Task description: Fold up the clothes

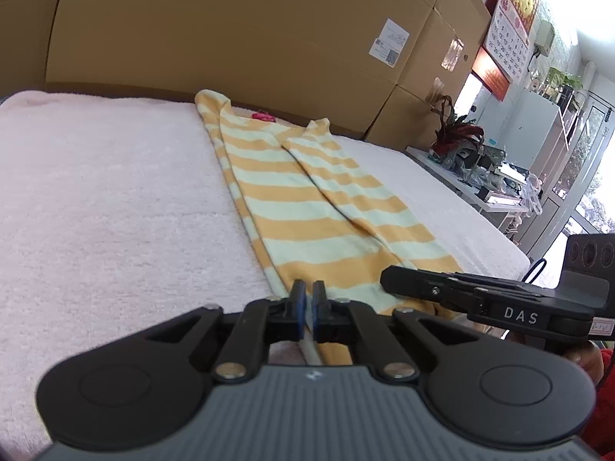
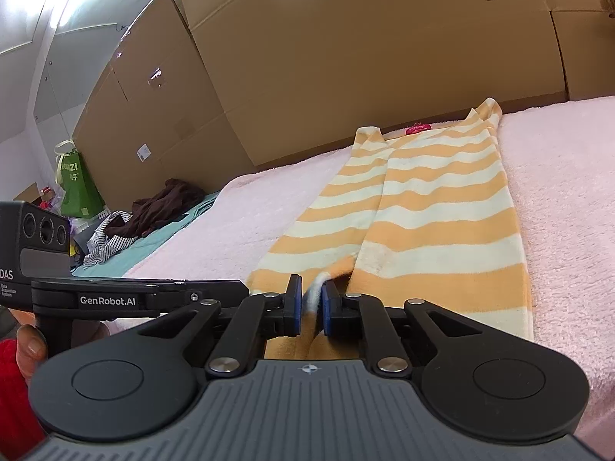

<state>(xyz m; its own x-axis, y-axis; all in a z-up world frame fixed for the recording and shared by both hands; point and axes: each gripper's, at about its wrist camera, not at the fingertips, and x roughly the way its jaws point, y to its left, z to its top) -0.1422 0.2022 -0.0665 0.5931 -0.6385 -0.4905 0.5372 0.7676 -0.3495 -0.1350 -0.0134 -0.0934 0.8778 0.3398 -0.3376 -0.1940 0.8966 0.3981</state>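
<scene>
Striped cloth pinched in both closed hand-held grippers.

A yellow-and-white striped garment lies lengthwise on a pink towel — the left gripper pinched on its near hem, the right gripper just beside.

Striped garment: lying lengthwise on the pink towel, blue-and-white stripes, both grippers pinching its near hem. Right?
Colour is wrong. The striped garment has orange and cream stripes, clear in the right wrist view. It does lie lengthwise on the pink towel, with the left gripper and right gripper pinching its near hem.
</scene>
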